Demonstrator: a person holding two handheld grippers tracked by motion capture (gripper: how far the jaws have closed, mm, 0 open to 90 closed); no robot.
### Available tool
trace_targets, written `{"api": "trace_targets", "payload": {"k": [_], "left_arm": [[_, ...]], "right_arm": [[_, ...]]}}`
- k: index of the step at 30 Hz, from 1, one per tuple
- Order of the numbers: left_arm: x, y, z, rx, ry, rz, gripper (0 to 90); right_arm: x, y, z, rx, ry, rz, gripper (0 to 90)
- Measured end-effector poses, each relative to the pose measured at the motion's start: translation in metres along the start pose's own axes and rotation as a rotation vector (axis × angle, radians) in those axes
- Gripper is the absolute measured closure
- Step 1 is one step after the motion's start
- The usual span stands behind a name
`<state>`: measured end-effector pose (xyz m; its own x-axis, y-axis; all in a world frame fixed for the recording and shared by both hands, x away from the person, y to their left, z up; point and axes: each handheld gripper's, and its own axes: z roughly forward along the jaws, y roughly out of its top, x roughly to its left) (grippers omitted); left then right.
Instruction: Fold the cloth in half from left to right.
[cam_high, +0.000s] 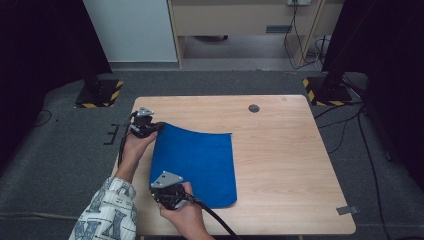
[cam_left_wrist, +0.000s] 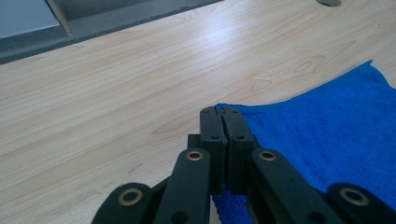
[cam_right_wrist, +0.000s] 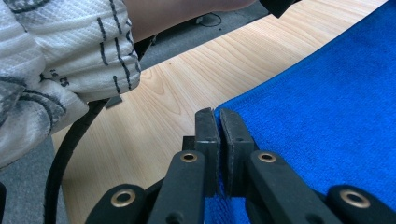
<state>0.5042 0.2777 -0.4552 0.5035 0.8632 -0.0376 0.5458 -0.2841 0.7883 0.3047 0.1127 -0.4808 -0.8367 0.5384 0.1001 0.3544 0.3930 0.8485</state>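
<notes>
Both grippers, left (cam_left_wrist: 223, 112) and right (cam_right_wrist: 217, 114), pinch corners of the soft blue microfibre cloth (cam_high: 197, 162); uneven pulling could slip a thin corner free.

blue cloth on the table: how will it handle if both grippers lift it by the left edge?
Likely floppy: the blue cloth already curves up where the left gripper pinches its corner. Probably light, since thin edges sit between shut fingers. Its nubbly weave suggests little slip; expect sag away from the right gripper.

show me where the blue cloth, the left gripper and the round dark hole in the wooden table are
blue microfibre cloth (cam_high: 197, 162), high view, middle of its flat surface
left black two-jaw gripper (cam_left_wrist: 223, 114), left gripper view, between the tips shut on the cloth's corner
round dark hole (cam_high: 254, 108), high view, its centre, far side of the table
</notes>
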Motion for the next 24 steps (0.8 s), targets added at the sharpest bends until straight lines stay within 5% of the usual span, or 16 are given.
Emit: {"api": "trace_targets", "payload": {"k": [8, 24], "left_arm": [[0.002, 0.001, -0.004, -0.010, -0.004, -0.016, 88.0], [-0.043, 0.023, 0.034, 0.019, -0.041, -0.002, 87.8]], "right_arm": [[0.000, 0.001, 0.000, -0.016, 0.012, 0.006, 87.1], [-0.031, -0.021, -0.045, -0.043, -0.024, 0.050, 87.1]]}}
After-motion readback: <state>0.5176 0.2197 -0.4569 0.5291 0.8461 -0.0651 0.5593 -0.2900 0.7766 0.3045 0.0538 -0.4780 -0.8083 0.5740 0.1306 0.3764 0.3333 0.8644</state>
